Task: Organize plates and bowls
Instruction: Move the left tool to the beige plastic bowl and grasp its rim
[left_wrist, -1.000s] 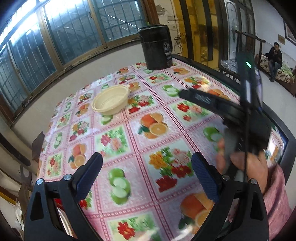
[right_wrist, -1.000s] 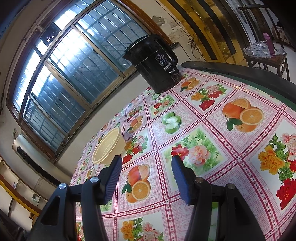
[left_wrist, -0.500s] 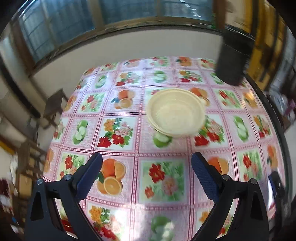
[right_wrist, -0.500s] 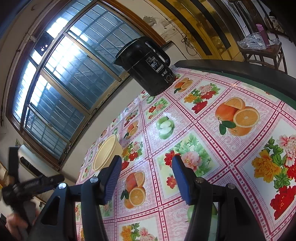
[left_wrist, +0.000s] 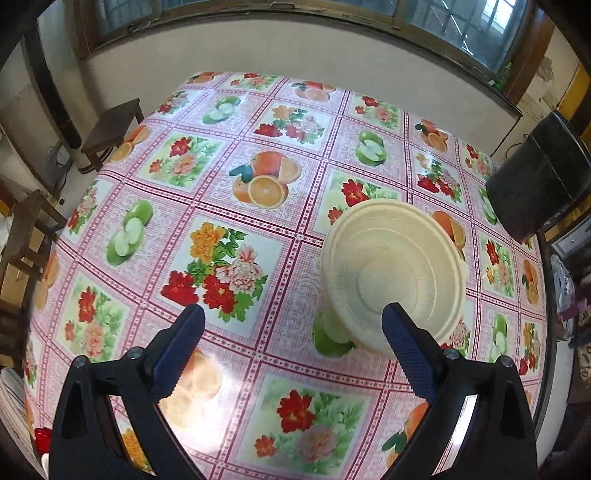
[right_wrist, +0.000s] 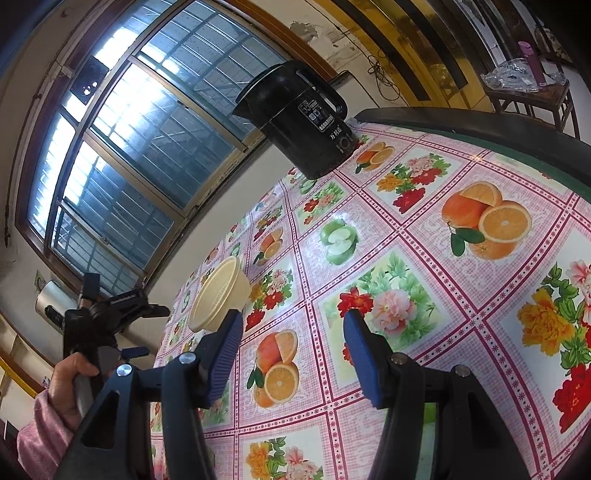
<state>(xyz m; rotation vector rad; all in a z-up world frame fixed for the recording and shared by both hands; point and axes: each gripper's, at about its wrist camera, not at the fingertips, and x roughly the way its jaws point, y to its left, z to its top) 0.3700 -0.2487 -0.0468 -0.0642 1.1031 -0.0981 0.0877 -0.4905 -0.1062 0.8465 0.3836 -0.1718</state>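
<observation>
The left tool (left_wrist: 291, 339) is pointing down at the worktop (left_wrist: 258, 354) with its jaws wide apart. The right tool (right_wrist: 291, 350) is holding nothing, jaws apart. A hand (right_wrist: 70, 384) in a pink sleeve is gripping the left tool's handle.

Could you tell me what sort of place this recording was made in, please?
Most likely a dining or living room in a home. A table wears a fruit-and-flower oilcloth, a black electric kettle stands at its far edge below a barred window, and cream bowls sit on the cloth.
</observation>
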